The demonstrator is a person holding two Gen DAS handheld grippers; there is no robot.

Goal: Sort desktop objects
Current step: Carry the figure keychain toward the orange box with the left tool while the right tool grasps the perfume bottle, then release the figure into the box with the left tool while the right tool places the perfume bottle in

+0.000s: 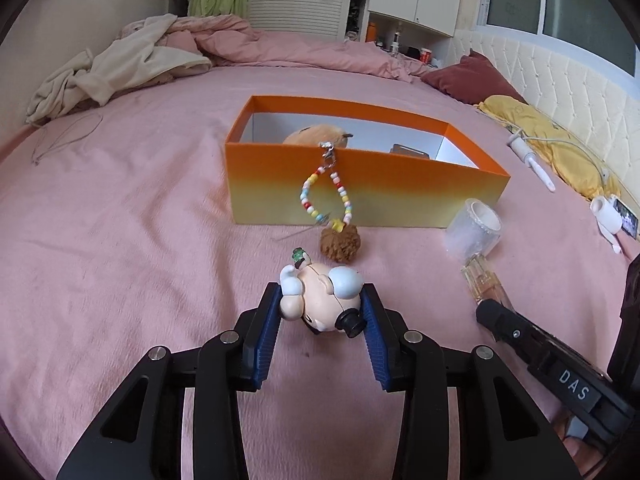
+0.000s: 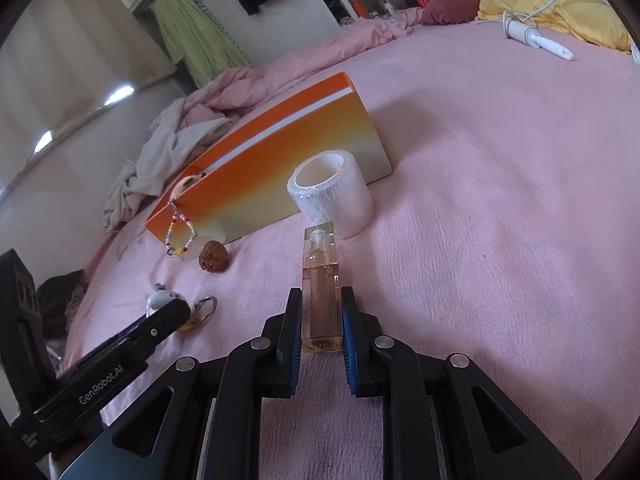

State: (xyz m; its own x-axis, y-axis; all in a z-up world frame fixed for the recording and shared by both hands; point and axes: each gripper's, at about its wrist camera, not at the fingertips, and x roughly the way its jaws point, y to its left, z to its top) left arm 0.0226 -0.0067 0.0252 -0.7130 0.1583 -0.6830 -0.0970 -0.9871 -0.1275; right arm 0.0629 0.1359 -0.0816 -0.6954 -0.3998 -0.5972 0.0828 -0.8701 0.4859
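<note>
A small pig figurine [image 1: 320, 300] lies on the pink bedspread, and my left gripper [image 1: 322, 300] is shut on it, both blue pads touching its sides. In the right wrist view my right gripper [image 2: 321, 312] is shut on a clear perfume bottle [image 2: 320, 280] that lies lengthwise between the fingers. Just ahead stands an orange box [image 1: 360, 192] with a tan plush [image 1: 316, 136] inside. A bead chain [image 1: 324, 196] hangs over the box's front wall. On the bedspread in front of the box lie a brown nut [image 1: 340, 246] and a roll of clear tape [image 1: 474, 228].
Crumpled cream and pink bedding [image 1: 120, 60] is heaped at the far left. A yellow pillow [image 1: 552, 140], a white corded device [image 1: 532, 160] and a phone [image 1: 626, 222] lie along the right side. Open bedspread stretches to the left of the box.
</note>
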